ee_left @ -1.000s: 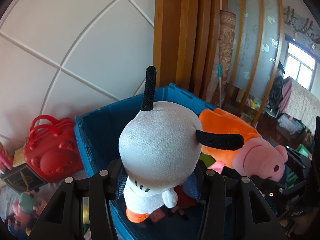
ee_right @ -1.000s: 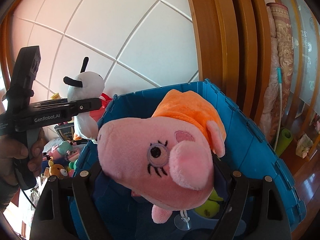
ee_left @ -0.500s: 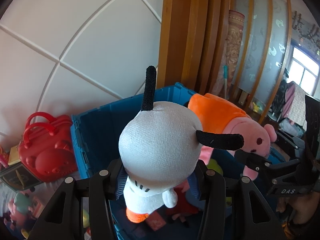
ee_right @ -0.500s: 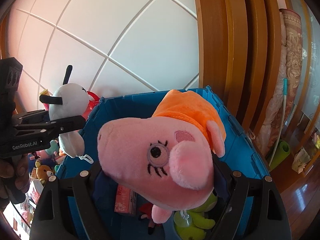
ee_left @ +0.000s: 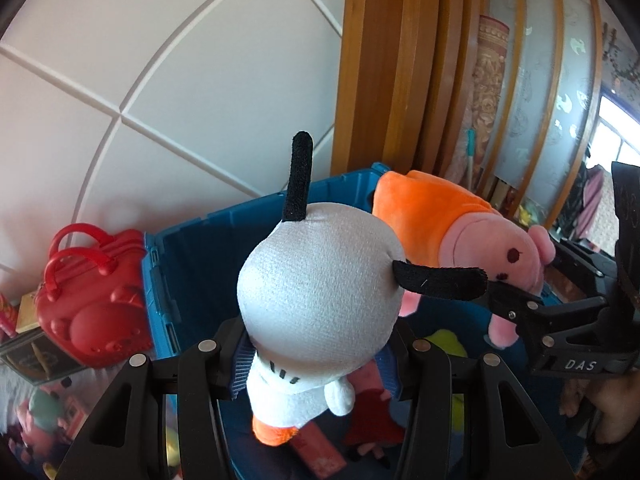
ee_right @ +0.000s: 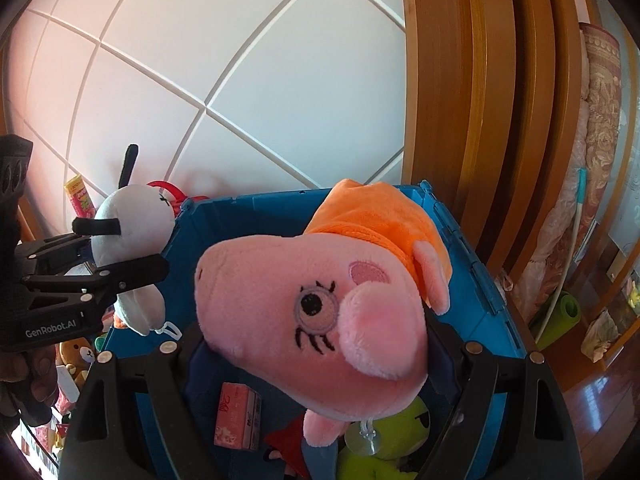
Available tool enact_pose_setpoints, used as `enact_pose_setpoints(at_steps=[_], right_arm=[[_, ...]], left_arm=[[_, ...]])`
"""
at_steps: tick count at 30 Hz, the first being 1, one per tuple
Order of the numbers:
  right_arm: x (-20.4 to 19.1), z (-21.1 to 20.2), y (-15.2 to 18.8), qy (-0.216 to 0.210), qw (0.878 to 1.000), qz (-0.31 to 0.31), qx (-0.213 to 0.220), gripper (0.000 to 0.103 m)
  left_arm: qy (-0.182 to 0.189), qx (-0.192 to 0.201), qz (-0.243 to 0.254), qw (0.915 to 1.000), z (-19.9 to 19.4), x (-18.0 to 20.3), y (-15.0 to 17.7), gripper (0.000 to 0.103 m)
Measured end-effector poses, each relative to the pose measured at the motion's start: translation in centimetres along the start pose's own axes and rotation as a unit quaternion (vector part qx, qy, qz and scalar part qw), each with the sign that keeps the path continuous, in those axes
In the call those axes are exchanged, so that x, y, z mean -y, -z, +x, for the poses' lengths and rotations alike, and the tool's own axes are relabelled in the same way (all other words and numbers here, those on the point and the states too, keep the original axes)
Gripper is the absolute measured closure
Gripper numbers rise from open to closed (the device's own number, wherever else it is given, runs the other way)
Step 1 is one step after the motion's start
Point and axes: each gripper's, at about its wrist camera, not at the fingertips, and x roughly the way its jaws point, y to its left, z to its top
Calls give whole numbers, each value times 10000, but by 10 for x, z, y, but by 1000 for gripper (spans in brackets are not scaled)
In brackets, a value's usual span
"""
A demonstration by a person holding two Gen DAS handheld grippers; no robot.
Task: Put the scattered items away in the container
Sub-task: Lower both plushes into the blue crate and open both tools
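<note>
My left gripper (ee_left: 316, 360) is shut on a white plush dog with black ears (ee_left: 320, 280), held head-up over the near left part of the blue crate (ee_left: 180, 256). The right gripper (ee_right: 312, 364) is shut on a pink plush pig in an orange dress (ee_right: 320, 312), hanging over the crate's (ee_right: 472, 264) middle. Each view shows the other gripper: the dog (ee_right: 132, 224) at the left of the right wrist view, the pig (ee_left: 472, 236) at the right of the left wrist view. Inside the crate lie a pink box (ee_right: 238, 416) and a green plush (ee_right: 392, 440).
A red toy bag (ee_left: 88, 292) stands against the white panelled wall left of the crate. Small plush toys (ee_right: 76, 356) and boxes crowd the floor at the left. Wooden slats (ee_right: 480, 100) and a rolled rug (ee_right: 592, 160) rise at the right.
Both grippers have carried their toys further over the crate. The pig has moved in from the right beside the dog, and more of the crate's inside shows below.
</note>
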Motion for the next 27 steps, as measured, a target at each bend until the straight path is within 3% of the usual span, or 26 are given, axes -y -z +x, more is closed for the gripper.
enact_pose_setpoints(at_steps=[10,11,12,13,19,27], right_arm=[[0,16,-17,31,10000,-2,84,15],[1,16,-17,71,9999,14,143,13],[2,15,-18,170,9996,27,223,3],[3,14,-19,234,9993,49,275,0],[1,17,-15,250,9995,129,153,0],[-1,10,-4,313,9994,114,115,0]], left_arm=[[-44,120,-29,9999,3,-3,-7,47],[27,93,-78,9999,5,-5,-8,40],[108,52,-127,9998,7,-6,-8,16],[133,40,-154,9998,8,-7,-8,2],[-51,-229,-81,9997,13,-1,0,0],[-33,-252,-42,9997,3,-1,7,0]])
